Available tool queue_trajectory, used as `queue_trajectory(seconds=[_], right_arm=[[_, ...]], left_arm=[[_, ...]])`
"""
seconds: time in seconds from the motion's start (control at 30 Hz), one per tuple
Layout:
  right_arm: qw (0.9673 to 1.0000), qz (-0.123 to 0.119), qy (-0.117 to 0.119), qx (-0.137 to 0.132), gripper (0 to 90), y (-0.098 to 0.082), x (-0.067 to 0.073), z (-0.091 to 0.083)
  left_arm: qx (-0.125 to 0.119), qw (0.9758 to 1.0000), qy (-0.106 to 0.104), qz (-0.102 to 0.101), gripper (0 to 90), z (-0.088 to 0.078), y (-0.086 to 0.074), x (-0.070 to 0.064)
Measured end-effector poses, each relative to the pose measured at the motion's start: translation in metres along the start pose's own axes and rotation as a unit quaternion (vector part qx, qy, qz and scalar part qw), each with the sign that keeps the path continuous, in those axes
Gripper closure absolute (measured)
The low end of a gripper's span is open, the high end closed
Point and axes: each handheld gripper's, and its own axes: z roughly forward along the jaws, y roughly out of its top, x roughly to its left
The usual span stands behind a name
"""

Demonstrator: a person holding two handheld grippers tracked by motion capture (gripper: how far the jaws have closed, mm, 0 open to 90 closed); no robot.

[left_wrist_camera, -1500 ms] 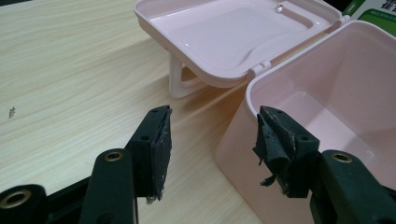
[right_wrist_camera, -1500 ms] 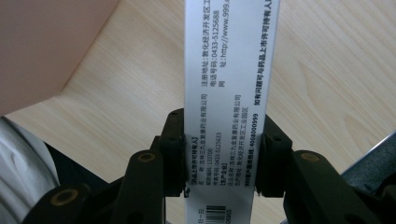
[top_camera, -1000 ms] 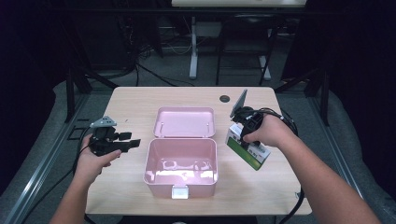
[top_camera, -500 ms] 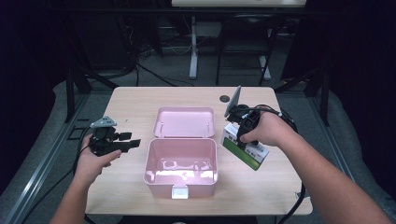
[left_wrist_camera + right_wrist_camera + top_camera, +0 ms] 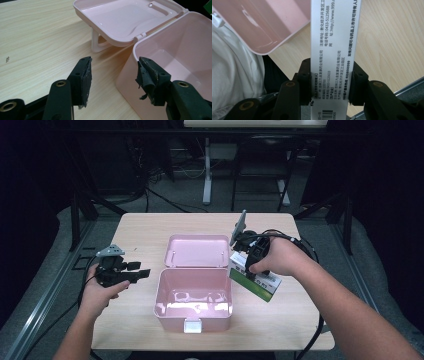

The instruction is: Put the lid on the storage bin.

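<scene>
So the right gripper moved: it's carrying the white and green cardboard medicine box up and to the left in the high view, away from the right edge of the desk and closer to the open pink plastic storage box. The carton now sits just beside the pink box's right wall, tilted, its white end nearest the lid. The person's right forearm swung in along with it.

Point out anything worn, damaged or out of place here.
The pads on the left gripper fingers look worn: the rubber is frayed, with a shred hanging loose. The pink box stands open, lid flat behind. The carton sits squarely in the right gripper.
</scene>
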Motion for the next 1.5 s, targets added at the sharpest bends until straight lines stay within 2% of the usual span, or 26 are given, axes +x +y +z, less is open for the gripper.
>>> queue_trajectory(seconds=[0.2, 0.4, 0.73, 0.83, 1.13, 1.5], right_arm=[[0.9993, -0.036, -0.004, 0.007, 61.6, 0.007, 0.01, -0.004], [0.9982, -0.059, -0.008, 0.004, 61.5, 0.015, 0.019, -0.005], [0.9957, -0.093, -0.004, 0.003, 61.6, 0.033, 0.037, -0.007], [0.9947, -0.103, -0.004, 0.005, 61.6, 0.038, 0.043, -0.007], [0.9923, -0.124, -0.002, 0.01, 61.5, 0.05, 0.06, -0.004], [0.9877, -0.156, 0.0, 0.006, 61.5, 0.068, 0.083, -0.004]], left_arm=[[0.001, 1.0, 0.0, 0.0, 45.1, 0.001, 0.0, 0.0], [0.0, 1.0, -0.001, 0.001, 45.1, 0.0, 0.0, 0.001], [0.002, 1.0, -0.002, -0.001, 45.1, 0.0, 0.0, 0.002], [-0.004, 1.0, 0.001, -0.002, 45.1, 0.0, 0.0, 0.002], [-0.008, 1.0, 0.0, -0.004, 45.1, -0.006, 0.0, 0.004], [-0.015, 0.9999, 0.0, -0.007, 45.1, -0.008, 0.001, 0.004]])
